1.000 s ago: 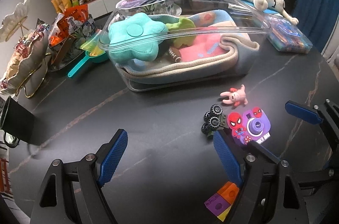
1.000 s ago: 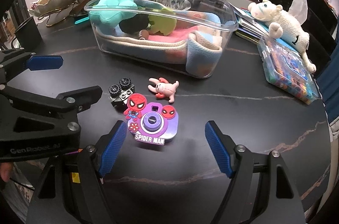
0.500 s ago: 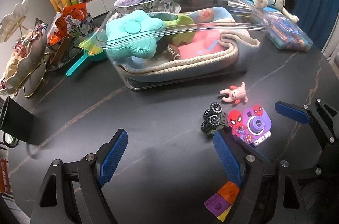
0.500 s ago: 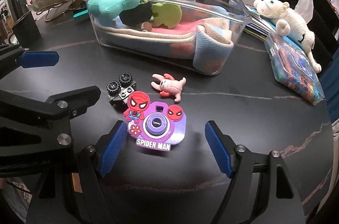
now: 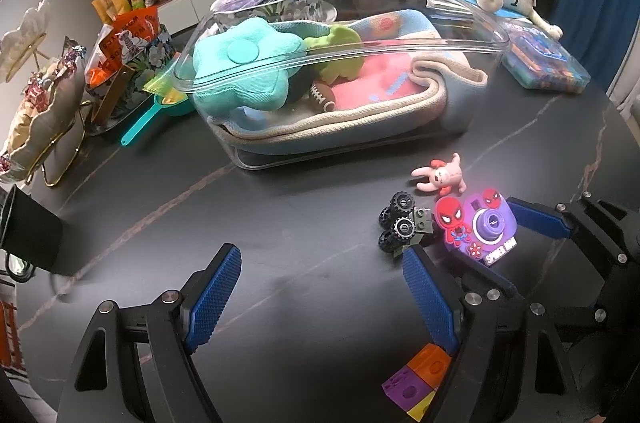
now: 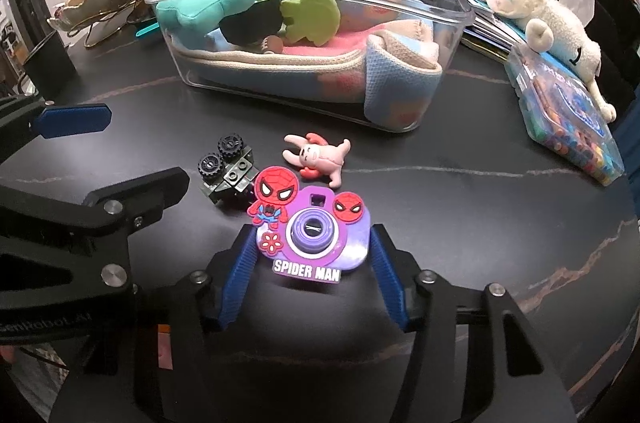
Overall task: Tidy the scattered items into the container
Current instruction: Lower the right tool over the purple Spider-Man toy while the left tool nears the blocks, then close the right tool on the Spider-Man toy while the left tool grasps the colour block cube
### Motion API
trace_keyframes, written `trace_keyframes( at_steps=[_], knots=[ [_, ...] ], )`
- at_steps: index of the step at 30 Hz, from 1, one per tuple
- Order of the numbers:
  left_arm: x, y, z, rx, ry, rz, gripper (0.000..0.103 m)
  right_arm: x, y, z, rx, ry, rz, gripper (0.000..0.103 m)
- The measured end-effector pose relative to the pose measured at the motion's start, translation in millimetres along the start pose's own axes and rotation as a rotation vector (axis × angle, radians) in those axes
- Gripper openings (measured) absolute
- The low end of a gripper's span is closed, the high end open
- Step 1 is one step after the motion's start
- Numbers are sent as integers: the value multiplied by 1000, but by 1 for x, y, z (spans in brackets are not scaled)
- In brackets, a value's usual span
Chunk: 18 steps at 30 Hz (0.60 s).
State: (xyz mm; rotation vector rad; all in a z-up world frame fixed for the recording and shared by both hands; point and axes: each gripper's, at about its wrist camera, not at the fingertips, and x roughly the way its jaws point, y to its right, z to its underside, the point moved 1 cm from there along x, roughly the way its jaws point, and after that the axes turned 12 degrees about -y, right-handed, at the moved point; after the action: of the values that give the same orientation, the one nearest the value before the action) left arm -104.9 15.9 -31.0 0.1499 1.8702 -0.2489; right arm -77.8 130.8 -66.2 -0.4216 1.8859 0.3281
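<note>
A purple Spider-Man toy camera [image 6: 312,235] lies on the black table, and my right gripper [image 6: 312,243] is shut on it, with a blue pad against each side. From the left wrist view the same camera [image 5: 480,223] shows with one right-hand finger [image 5: 536,221] touching it. A pink bunny figure [image 6: 316,157] and a small wheeled brick vehicle [image 6: 228,171] lie just beyond. The clear container [image 6: 456,15] behind them holds a blanket and soft toys. My left gripper [image 5: 320,299] stands open over bare table, left of the vehicle [image 5: 404,225].
Stacked orange, purple and yellow bricks [image 5: 416,379] sit by my left gripper's right finger. A plush lamb [image 6: 552,23] lies on a blue case [image 6: 572,119] at the right. A black cup [image 5: 28,235], snack dishes [image 5: 48,111] and a teal scoop [image 5: 144,123] crowd the left.
My right gripper has moved forward around the toy camera and its fingers have narrowed onto the sides. The left gripper has hardly moved.
</note>
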Motion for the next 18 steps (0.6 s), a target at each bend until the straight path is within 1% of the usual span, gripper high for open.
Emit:
trace_keyframes(
  at_steps=[7, 13, 18],
  knots=[
    [-1, 6, -3, 8, 0, 1, 80, -3, 10, 3, 30, -7, -28, 53],
    [-1, 9, -5, 10, 3, 9, 80, -6, 21, 7, 56, -13, -28, 53],
    [1, 10, -6, 10, 1, 23, 80, -7, 28, 7, 66, -14, -10, 53]
  ],
)
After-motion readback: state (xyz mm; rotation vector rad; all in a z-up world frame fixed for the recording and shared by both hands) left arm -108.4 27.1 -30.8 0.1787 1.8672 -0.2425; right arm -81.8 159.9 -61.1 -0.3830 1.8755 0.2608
